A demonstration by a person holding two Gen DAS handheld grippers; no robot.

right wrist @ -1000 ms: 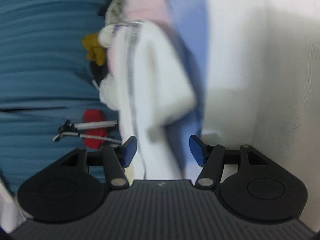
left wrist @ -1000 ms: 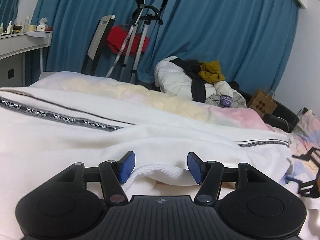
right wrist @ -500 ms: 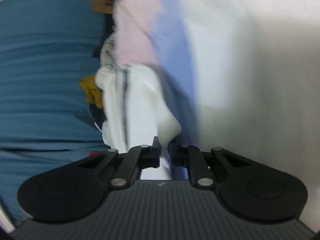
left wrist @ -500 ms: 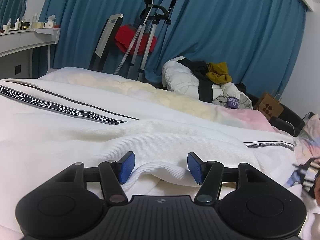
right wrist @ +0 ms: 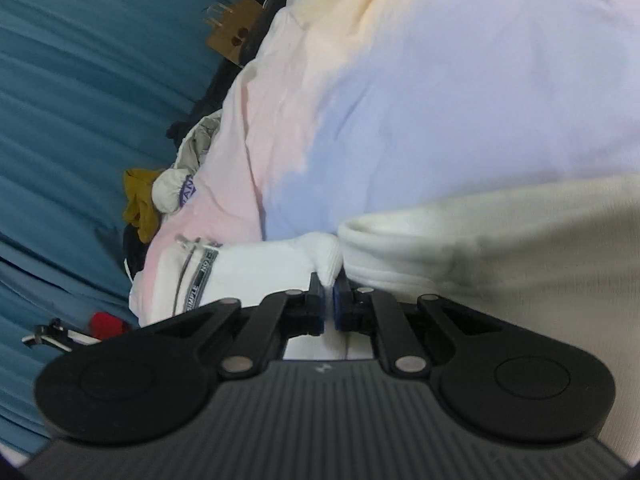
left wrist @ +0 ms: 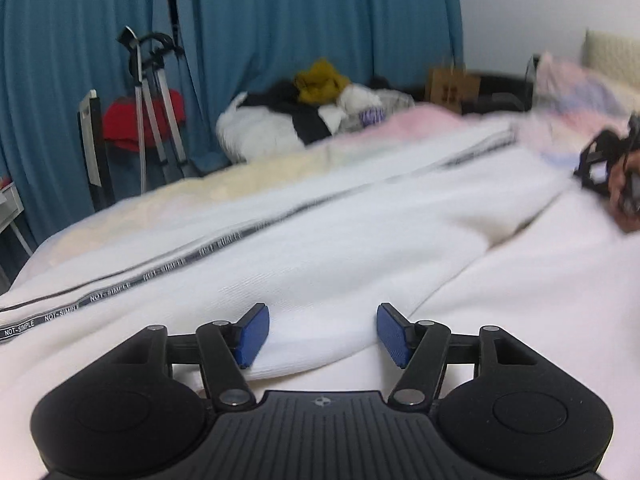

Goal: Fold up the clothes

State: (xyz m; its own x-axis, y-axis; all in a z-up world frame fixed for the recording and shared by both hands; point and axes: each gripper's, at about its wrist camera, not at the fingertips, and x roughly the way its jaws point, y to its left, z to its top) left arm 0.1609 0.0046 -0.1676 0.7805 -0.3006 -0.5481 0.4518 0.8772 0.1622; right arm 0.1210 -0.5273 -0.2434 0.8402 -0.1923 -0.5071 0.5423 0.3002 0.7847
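A white garment [left wrist: 320, 240] with a grey "NOT-SIMPLE" tape stripe lies spread across the bed. My left gripper [left wrist: 322, 335] is open, its blue pads either side of the garment's near hem, which lies between them. My right gripper [right wrist: 328, 304] is shut on a white corner of the same garment [right wrist: 276, 268], next to the stripe. In the left wrist view the right gripper [left wrist: 600, 160] shows at the far right edge, held in a hand.
A pastel pink, yellow and blue bedsheet [right wrist: 440, 100] covers the bed. A pile of clothes [left wrist: 312, 112] lies at the bed's far side before blue curtains [left wrist: 280, 20]. A garment steamer stand [left wrist: 148, 92], a red cloth [left wrist: 132, 120] and a brown paper bag [left wrist: 452, 84] stand behind.
My right gripper has shut on the garment's white corner and turned. My left gripper stays open at the hem while its view has swung to the right.
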